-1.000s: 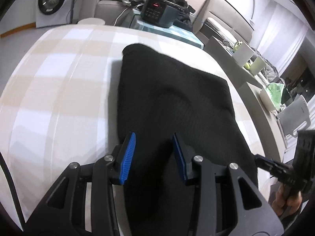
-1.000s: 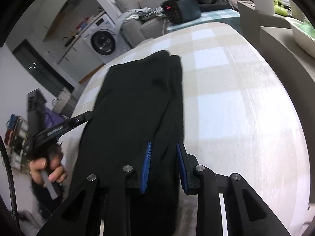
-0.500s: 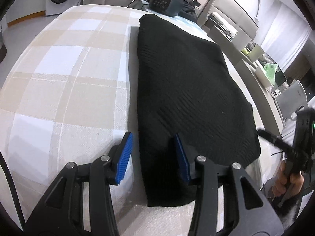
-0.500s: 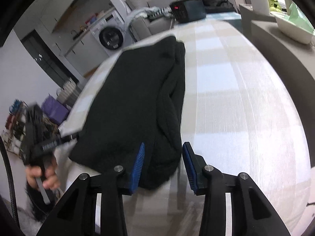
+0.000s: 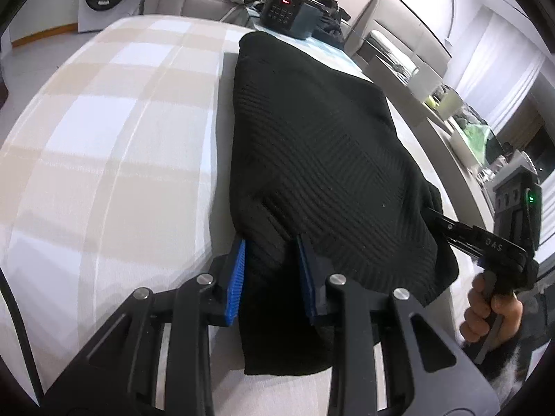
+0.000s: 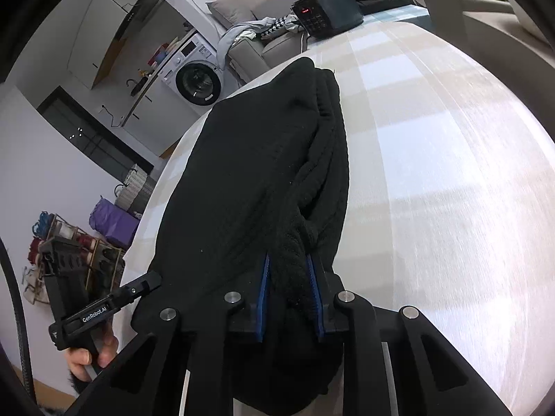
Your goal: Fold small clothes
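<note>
Checked beige-and-white tabletop (image 5: 104,131) in a lived-in room, washing machine (image 6: 197,81) and a dark appliance with a red display (image 5: 289,14) behind. Black knit garment (image 5: 312,152) lies lengthwise on the tabletop, already folded narrow, near end hanging over the edge toward the person. Left claw (image 5: 270,277) has its blue pads (image 5: 236,284) closed onto the near-left corner of the garment; right claw (image 6: 289,298) pinches the bunched near-right edge, fabric filling the gap between the pads. Both grips sit at the near hem, probably so the end can be lifted and carried forward for a crosswise fold. Compared with half a second ago, both claws were open with the pads straddling the hem; now they have narrowed onto the cloth, and the near end looks slightly raised and gathered.
</note>
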`<act>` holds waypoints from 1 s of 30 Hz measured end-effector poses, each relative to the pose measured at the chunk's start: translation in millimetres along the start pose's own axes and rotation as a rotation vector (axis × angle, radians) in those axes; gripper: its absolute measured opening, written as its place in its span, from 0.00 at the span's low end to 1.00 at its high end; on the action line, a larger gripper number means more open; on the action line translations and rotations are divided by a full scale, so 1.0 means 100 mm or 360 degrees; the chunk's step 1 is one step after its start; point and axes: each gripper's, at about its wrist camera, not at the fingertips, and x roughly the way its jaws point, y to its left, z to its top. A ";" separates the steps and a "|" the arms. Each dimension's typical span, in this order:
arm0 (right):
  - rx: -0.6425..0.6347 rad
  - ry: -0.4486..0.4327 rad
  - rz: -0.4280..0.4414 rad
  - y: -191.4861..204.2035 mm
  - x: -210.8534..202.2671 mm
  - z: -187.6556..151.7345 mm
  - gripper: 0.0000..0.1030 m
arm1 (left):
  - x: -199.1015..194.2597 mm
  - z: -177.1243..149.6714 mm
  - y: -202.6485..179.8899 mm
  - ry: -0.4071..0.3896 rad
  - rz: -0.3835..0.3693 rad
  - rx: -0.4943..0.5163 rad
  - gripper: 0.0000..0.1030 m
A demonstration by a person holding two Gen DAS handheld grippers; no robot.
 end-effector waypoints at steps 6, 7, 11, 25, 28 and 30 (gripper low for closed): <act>-0.0095 -0.0029 -0.0101 0.12 0.09 0.13 0.21 | 0.06 0.11 -0.07 -0.0056 0.0104 0.0049 0.25; -0.0129 -0.0029 -0.0130 0.16 0.09 0.14 0.22 | 0.05 0.10 -0.08 -0.0071 0.0120 0.0050 0.26; -0.0271 -0.0055 -0.0220 0.28 -0.03 0.10 0.33 | -0.04 0.04 -0.12 -0.0141 0.0229 0.0099 0.46; -0.0548 -0.0414 -0.0163 0.44 -0.62 -0.27 1.00 | -0.64 -0.19 -0.30 -0.0531 0.0377 0.0323 0.99; -0.0550 -0.0470 -0.0150 0.46 -0.68 -0.29 1.00 | -0.70 -0.24 -0.34 -0.0569 0.0391 0.0356 0.99; -0.0588 -0.0487 -0.0140 0.48 -0.71 -0.32 1.00 | -0.70 -0.26 -0.35 -0.0570 0.0393 0.0370 0.99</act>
